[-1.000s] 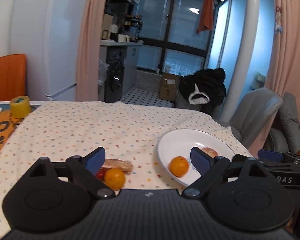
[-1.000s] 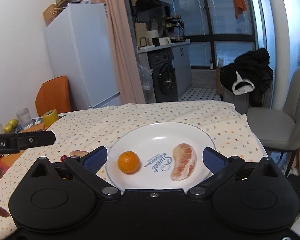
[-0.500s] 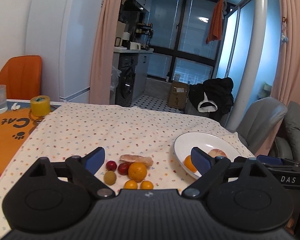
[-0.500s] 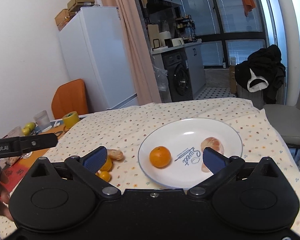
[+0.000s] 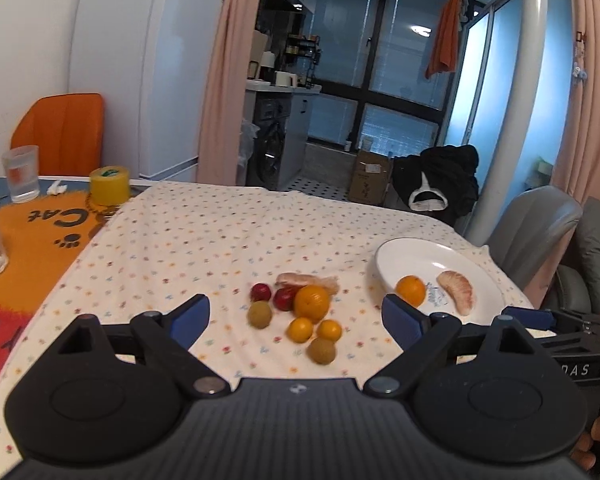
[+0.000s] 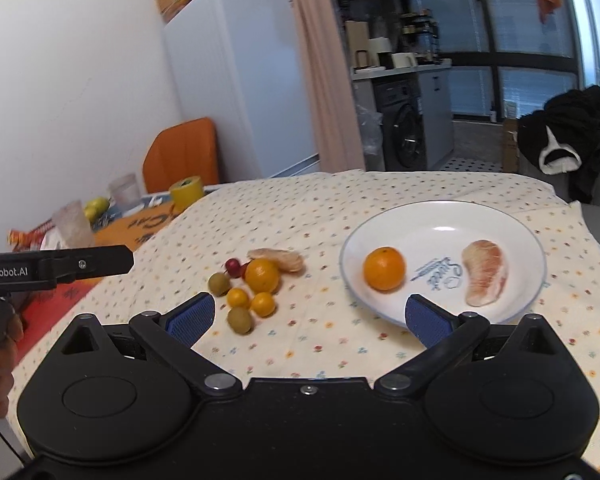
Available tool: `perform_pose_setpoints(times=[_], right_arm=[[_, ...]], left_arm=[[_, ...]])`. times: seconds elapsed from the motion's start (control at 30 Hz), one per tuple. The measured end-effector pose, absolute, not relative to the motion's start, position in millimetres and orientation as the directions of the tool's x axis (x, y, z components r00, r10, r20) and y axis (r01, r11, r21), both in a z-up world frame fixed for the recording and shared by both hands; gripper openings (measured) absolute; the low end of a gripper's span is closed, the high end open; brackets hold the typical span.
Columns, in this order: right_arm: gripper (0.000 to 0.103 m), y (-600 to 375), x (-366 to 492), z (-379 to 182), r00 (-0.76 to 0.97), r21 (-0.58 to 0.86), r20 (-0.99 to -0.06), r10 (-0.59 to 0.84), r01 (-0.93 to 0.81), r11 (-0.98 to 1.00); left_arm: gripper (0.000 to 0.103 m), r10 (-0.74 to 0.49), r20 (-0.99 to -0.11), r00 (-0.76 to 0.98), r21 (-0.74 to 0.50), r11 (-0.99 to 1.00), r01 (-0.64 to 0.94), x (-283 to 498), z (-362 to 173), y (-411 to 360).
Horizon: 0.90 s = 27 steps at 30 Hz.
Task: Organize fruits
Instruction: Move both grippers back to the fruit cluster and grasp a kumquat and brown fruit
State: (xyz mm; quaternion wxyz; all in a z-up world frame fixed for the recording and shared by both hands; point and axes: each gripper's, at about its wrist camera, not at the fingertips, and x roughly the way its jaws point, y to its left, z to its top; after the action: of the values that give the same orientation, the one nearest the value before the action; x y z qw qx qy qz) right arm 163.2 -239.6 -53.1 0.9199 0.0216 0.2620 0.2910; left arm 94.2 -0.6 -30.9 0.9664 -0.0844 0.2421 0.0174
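A white plate (image 6: 516,220) (image 5: 484,272) on the flowered cloth holds an orange (image 6: 384,268) (image 5: 410,290) and a pomelo segment (image 6: 485,272) (image 5: 458,285). Left of the plate lies a cluster of loose fruit: a larger orange (image 5: 312,301) (image 6: 262,275), another pomelo segment (image 5: 308,280) (image 6: 276,258), red cherries (image 5: 261,291), small kumquats (image 5: 300,329) (image 6: 238,297) and green olive-like fruits (image 5: 322,351) (image 6: 240,320). My left gripper (image 5: 298,318) is open above the near edge, facing the cluster. My right gripper (image 6: 306,314) is open too, empty, between cluster and plate.
An orange mat (image 5: 32,232) lies to the left with glasses (image 5: 20,174), a yellow tape roll (image 5: 110,186) and green fruit (image 6: 96,206). A grey chair (image 5: 536,228) stands at the table's right. A fridge (image 5: 148,80) and orange chair (image 5: 60,132) are behind.
Both grippers have pulled back and risen from the table, so more of the loose fruit cluster shows. Both stay open. The fruit and plate have not moved.
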Motion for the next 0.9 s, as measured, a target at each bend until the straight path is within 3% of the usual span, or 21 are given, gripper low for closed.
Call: perform_pose_setpoints(times=[0.07,0.2,0.37,0.43,0.6,0.73,0.9], right_arm=[[0.101,-234,161,-55,0.679,0.197,-0.469,0.564,-0.542,0.817],[0.085,-219,158,-59,0.635,0.197,-0.490,0.597,-0.587,0.785],[0.075,-203,159,-63,0.596,0.200,-0.500,0.628,-0.626,0.753],[0.065,-197,162,-66,0.572,0.218,-0.515,0.639,-0.633,0.743],[0.057,-181,170,-75,0.544,0.213,-0.540,0.642,-0.650,0.730],[0.042,-171,179,-83,0.519,0.228,-0.567,0.640,-0.648,0.727],[0.042,-162,188,-89,0.513,0.216,-0.586,0.627,-0.647,0.732]], left_arm=[[0.091,0.000,-0.472,0.882,-0.152,0.985,-0.082,90,-34,4],[0.089,0.005,-0.479,0.878,-0.164,0.982,-0.095,85,-42,14],[0.085,-0.007,-0.491,0.871,-0.179,0.979,-0.093,87,-54,24],[0.079,-0.029,-0.499,0.866,-0.207,0.975,-0.086,90,-58,28],[0.065,-0.038,-0.513,0.858,-0.207,0.975,-0.080,100,-67,32],[0.058,-0.056,-0.528,0.847,-0.224,0.972,-0.076,108,-74,35],[0.055,-0.078,-0.541,0.837,-0.230,0.971,-0.058,119,-83,35]])
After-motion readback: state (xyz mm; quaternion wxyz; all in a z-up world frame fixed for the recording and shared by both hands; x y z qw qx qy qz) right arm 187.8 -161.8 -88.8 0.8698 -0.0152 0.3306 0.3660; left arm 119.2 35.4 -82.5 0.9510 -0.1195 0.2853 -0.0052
